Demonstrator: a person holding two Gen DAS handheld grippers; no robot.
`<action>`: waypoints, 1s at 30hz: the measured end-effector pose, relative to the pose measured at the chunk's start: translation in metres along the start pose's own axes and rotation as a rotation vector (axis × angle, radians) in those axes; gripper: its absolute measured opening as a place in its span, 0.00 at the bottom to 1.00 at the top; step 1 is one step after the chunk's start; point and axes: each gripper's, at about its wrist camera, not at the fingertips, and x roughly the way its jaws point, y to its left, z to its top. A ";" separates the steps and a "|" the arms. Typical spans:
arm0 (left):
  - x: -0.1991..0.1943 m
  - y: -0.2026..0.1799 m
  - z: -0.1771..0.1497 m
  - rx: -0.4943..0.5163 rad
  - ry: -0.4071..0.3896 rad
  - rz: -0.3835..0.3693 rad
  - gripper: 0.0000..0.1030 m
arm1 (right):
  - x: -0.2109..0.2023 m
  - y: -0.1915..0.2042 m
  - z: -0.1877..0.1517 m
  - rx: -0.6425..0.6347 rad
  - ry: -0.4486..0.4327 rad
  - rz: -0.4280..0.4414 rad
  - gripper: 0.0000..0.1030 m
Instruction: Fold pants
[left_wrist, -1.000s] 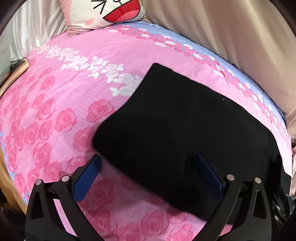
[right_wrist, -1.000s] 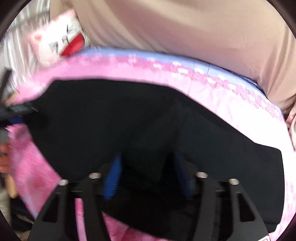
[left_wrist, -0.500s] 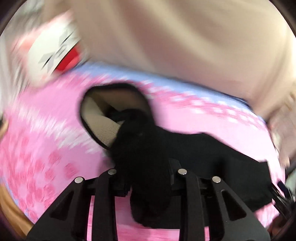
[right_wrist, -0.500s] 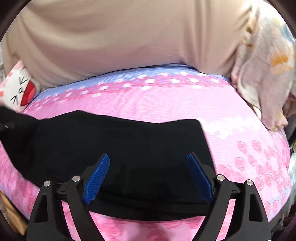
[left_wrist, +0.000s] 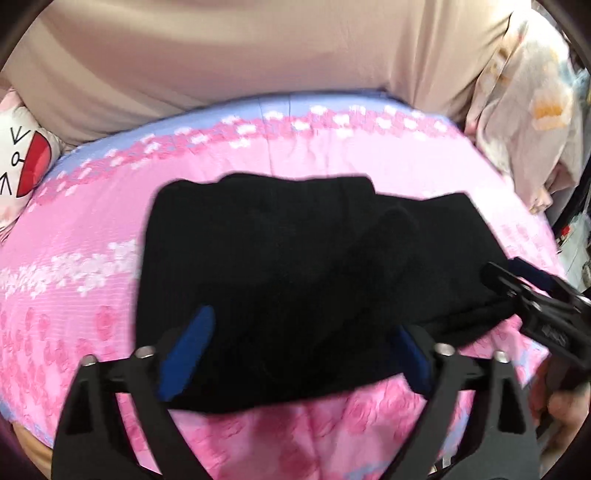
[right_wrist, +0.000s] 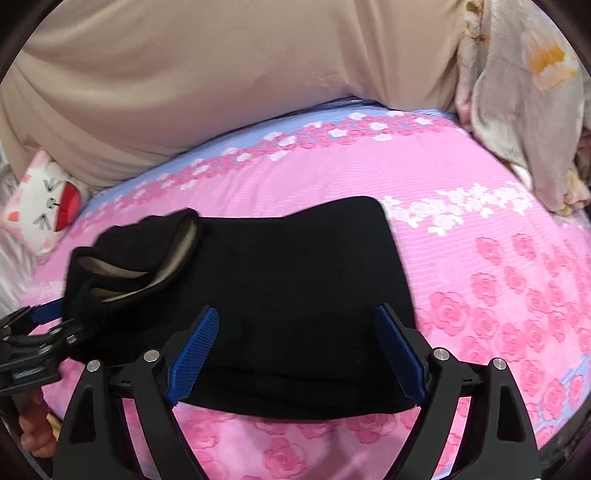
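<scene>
The black pants (left_wrist: 295, 258) lie folded in a thick bundle on the pink rose bedsheet (left_wrist: 74, 295). In the right wrist view the pants (right_wrist: 295, 295) show a flat part on the right and a rolled-over end with beige lining (right_wrist: 147, 254) on the left. My left gripper (left_wrist: 295, 354) is open, its blue pads over the near edge of the pants, holding nothing. My right gripper (right_wrist: 295, 354) is open over the near edge too. The right gripper also shows in the left wrist view (left_wrist: 524, 291), and the left gripper in the right wrist view (right_wrist: 40, 332).
A beige curtain (left_wrist: 258, 55) hangs behind the bed. A white cartoon pillow (left_wrist: 22, 162) lies at the far left. A floral blanket (right_wrist: 524, 92) is heaped at the far right. The bed's near edge runs just below the grippers.
The left gripper was shut on the pants' end half a second ago and carried it over; it has let go and stands open. The pants now lie doubled over.
</scene>
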 end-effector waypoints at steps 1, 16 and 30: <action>-0.011 0.004 -0.004 -0.002 -0.011 -0.015 0.92 | 0.001 0.001 0.002 0.004 0.003 0.022 0.83; -0.042 0.112 -0.015 -0.128 -0.078 0.308 0.96 | 0.059 0.072 0.019 -0.012 0.192 0.292 0.83; -0.049 0.157 -0.016 -0.231 -0.079 0.316 0.96 | -0.004 0.110 0.076 -0.143 -0.038 0.300 0.13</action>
